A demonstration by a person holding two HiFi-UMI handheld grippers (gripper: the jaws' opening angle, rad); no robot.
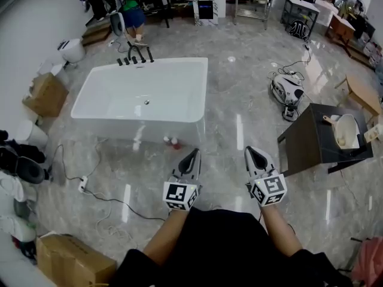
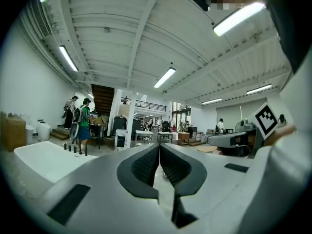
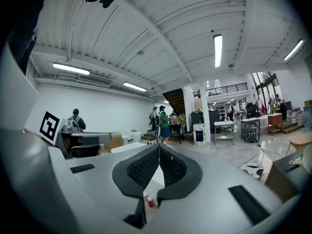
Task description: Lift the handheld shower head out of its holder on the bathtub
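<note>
Left gripper (image 1: pixel 194 153) and right gripper (image 1: pixel 252 151), both closed, face the bathtub (image 1: pixel 133 130).

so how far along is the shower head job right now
Done: nothing yet. The black fittings on the far rim of the tub look untouched; the shower head is too small to pick out among them. In hand: nothing. The left hand-held gripper and the right hand-held gripper are both shut and empty, over the floor short of the tub. Left: walk up, open one, grasp the head, lift it out.
</note>
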